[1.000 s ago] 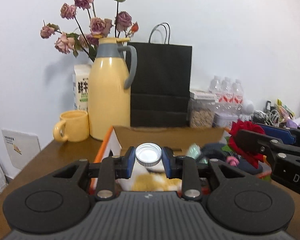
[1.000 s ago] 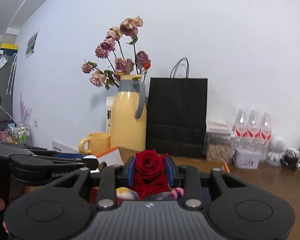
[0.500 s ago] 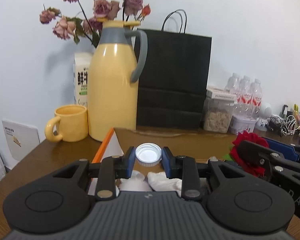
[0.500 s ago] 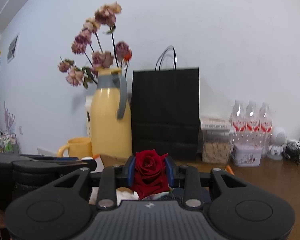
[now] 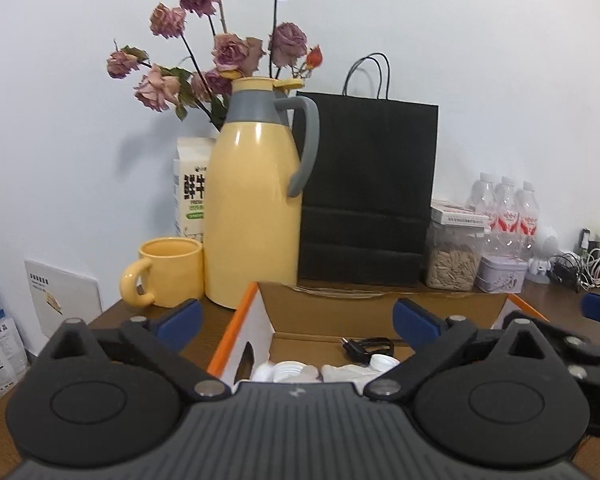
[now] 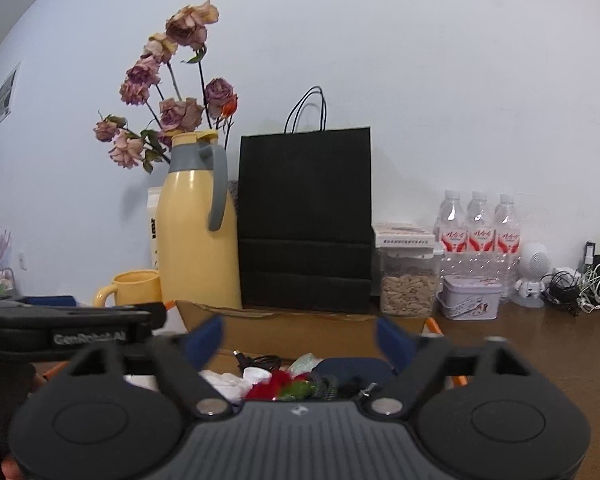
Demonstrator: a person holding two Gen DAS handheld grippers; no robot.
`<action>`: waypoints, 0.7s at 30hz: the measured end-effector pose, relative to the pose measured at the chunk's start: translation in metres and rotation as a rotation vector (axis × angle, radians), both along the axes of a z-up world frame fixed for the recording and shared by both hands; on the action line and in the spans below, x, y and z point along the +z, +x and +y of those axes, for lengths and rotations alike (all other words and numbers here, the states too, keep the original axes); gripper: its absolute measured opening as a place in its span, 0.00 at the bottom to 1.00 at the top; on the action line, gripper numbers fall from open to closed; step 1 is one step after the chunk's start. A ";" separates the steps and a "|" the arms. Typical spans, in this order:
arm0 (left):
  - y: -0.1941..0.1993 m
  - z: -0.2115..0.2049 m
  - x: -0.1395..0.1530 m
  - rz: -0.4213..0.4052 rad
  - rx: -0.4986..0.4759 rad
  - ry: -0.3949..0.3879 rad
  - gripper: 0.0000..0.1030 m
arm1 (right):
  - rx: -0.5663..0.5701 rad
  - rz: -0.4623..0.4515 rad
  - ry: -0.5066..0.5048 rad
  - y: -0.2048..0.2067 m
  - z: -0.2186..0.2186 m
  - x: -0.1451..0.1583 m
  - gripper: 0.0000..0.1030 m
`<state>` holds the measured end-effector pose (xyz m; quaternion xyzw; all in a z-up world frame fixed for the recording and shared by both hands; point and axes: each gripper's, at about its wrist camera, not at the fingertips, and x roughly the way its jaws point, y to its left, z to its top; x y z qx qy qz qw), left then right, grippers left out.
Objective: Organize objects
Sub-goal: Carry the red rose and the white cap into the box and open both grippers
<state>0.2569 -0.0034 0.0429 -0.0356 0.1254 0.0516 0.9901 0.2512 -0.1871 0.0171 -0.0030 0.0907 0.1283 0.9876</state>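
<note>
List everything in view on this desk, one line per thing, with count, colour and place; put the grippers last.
cardboard box: 1, brown with orange edge, front centre, open
bottle caps: several, white, in the box, left side
black cable: 1, in the box, toward the back
red rose: 1, red, in the box
thermos jug: 1, yellow with grey handle, behind the box, left
mug: 1, yellow, left of the jug
milk carton: 1, white, behind the jug
dried roses: a bunch, faded pink, behind the jug
paper bag: 1, black, right of the jug
seed jar: 1, clear, right of the bag
tin: 1, pale lilac, beside the jar
water bottles: 3, clear, red labels, behind the tin
left gripper: open, empty
right gripper: open, empty
</note>
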 end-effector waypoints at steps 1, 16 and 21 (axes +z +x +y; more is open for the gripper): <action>0.000 0.000 0.000 0.001 0.001 0.000 1.00 | 0.000 -0.004 0.002 -0.001 -0.001 0.000 0.99; -0.016 -0.003 -0.002 -0.009 -0.025 0.011 1.00 | 0.021 -0.019 -0.026 -0.017 -0.003 0.001 1.00; -0.030 -0.003 -0.003 -0.022 -0.046 0.026 1.00 | 0.039 -0.026 -0.043 -0.029 -0.006 -0.001 1.00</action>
